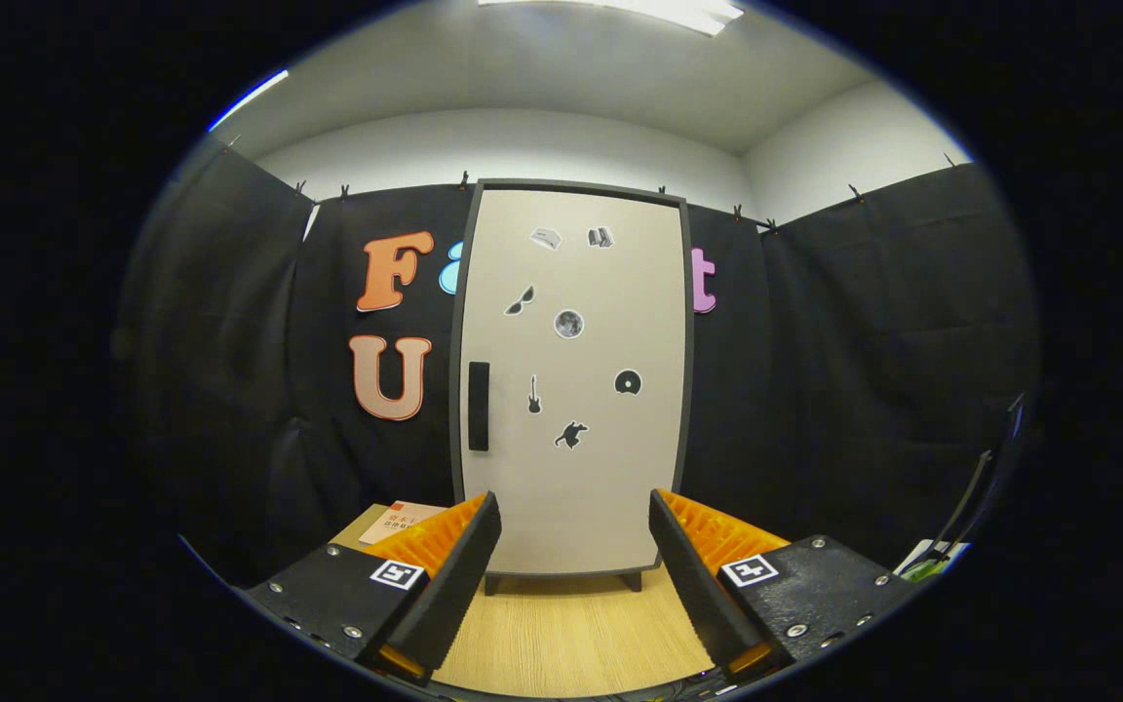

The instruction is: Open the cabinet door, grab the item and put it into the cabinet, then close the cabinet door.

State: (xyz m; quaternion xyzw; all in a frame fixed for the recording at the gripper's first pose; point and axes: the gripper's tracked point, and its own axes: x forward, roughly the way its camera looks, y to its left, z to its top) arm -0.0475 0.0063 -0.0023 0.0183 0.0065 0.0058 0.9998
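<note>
A tall cabinet (576,390) with a pale door and dark frame stands upright on the wooden table (571,624), straight ahead beyond my fingers. Its door is closed and carries several small stickers. A black vertical handle (479,406) sits on the door's left edge, about mid-height. A small orange and white item (396,522), like a booklet or flat box, lies on the table left of the cabinet, partly hidden behind my left finger. My gripper (573,517) is open, fingers wide apart, with nothing between them, still short of the cabinet.
Black cloth walls close in the booth behind and to both sides of the cabinet. At the far right edge of the table stands a thin dark stand or cable (971,507) with something white and green at its foot.
</note>
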